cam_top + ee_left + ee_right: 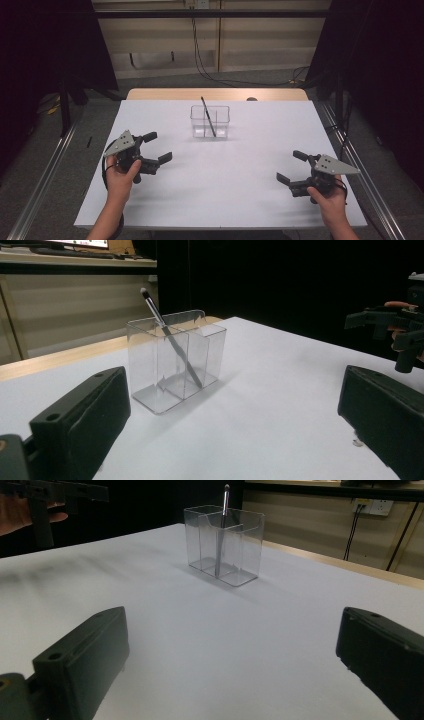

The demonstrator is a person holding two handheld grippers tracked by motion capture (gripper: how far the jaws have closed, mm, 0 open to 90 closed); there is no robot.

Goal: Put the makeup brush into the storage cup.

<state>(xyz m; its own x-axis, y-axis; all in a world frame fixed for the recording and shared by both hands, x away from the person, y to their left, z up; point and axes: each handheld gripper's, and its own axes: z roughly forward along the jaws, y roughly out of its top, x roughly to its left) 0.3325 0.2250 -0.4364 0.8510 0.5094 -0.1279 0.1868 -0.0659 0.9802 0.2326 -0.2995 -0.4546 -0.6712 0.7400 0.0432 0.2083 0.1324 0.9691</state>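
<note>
A clear plastic organiser (210, 121) with compartments stands on the white table (220, 170), toward the back middle. A thin dark brush (208, 116) leans inside it, its tip rising above the rim. The left gripper view has the organiser (172, 360) and brush (170, 337) ahead of its own jaws. The organiser (225, 544) and brush (221, 530) appear farther off in the right gripper view. My left gripper (157, 147) rests open at the table's left, held by a hand. At the right side my right gripper (292, 167) is open too. Nothing lies between either pair of jaws.
A wooden strip (217, 94) runs along the table's far edge. Cables (200, 60) hang down the back wall to the floor. Metal rails (45, 170) flank the table on both sides. Dark curtains stand left and right.
</note>
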